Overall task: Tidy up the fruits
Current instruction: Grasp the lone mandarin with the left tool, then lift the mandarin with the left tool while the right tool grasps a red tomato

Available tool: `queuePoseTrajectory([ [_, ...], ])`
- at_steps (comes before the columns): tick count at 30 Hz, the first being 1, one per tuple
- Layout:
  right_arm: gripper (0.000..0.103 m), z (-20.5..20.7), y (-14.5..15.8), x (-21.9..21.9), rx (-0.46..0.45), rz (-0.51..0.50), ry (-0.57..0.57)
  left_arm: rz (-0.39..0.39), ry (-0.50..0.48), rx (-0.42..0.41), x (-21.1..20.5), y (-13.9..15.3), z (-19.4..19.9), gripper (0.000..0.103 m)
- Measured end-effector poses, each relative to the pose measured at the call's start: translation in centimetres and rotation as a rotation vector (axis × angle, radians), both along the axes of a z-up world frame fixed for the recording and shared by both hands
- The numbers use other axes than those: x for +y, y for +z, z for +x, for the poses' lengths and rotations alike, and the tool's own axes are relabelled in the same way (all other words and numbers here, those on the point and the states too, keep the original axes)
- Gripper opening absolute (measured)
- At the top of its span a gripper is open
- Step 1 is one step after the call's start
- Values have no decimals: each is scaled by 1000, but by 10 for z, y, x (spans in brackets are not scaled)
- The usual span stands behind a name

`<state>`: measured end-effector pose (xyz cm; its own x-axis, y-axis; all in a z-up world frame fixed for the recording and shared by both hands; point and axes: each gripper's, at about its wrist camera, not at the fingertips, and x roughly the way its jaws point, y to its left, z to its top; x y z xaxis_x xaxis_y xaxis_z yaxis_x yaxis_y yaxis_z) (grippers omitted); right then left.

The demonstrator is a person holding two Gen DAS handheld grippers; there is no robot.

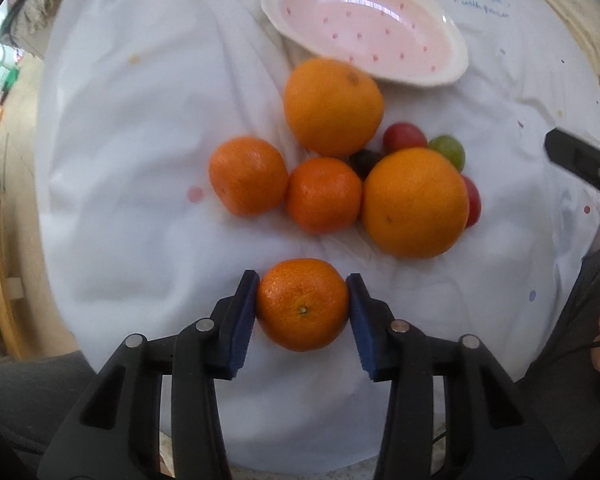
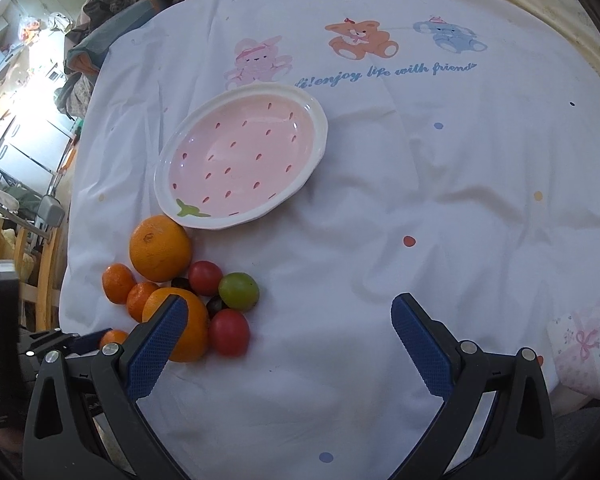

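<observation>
Left wrist view first: the left tool (image 1: pixel 302 305) points straight down and its blue pads (image 1: pixel 240 320) are pressed on either side of a small mandarin (image 1: pixel 302 304), stem end up, sitting on the white cloth (image 1: pixel 140 120). That fruit is clamped. Just beyond it lies the rest of the pile: two more small mandarins (image 1: pixel 248 176) side by side and touching, a big orange (image 1: pixel 415 202) to their right, and another big orange (image 1: pixel 333 106) further out, right against the rim of the pink strawberry plate (image 1: pixel 452 76). Tucked between the oranges are a red tomato (image 1: pixel 404 137), a green one (image 1: pixel 448 152), something dark (image 1: pixel 365 161), and another red one (image 1: pixel 473 202) peeking out behind the nearer orange. At the right edge, the black tip of the other tool shows.

Over to the right wrist view: the right tool (image 2: pixel 290 316) hangs with its fingers spread wide, only bare cloth (image 2: pixel 420 200) between them, gripping nothing. Its left finger (image 2: pixel 160 344) overlaps the near orange (image 2: pixel 192 332) in the picture; whether they touch I can't tell. The plate (image 2: pixel 320 120) lies empty, well ahead, cartoon bears printed on the cloth (image 2: pixel 360 38) past it. The fruit cluster sits to the left, below the plate: orange (image 2: pixel 160 248), red tomato (image 2: pixel 228 332), green tomato (image 2: pixel 238 290). At far left the held mandarin (image 2: pixel 114 337) peeks out.
</observation>
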<state>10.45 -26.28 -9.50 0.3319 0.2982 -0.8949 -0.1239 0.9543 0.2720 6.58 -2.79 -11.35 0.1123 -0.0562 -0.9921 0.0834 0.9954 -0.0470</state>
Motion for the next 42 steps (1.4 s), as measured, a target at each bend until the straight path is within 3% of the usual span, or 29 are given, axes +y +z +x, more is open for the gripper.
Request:
queuePoseTrajectory([
  [5,103,0,-4,-2,27,20,-2,-20,27,-135,2,32,3,40],
  [7,96,0,-6,-2,42,53,8,-14,43,-176,5,37,3,40],
  [9,79,1,-11,-3,82,96,15,-23,79,-205,11,43,2,40],
  [11,69,4,-21,-6,157,162,8,-19,103,-222,14,42,2,40],
  [12,65,5,-24,-7,181,186,1,-19,108,-226,15,32,0,40],
  [19,64,8,-41,-11,281,308,-45,-66,168,-227,31,44,2,40],
  [25,49,8,-61,5,362,338,-35,-74,181,-228,31,43,5,40],
  [31,40,12,-73,8,380,369,-80,-79,193,-230,34,43,5,40],
  [33,32,11,-74,8,385,379,-82,-77,197,-235,35,44,5,40],
  [42,31,7,-58,-3,332,390,-90,-65,202,-244,37,43,4,40],
])
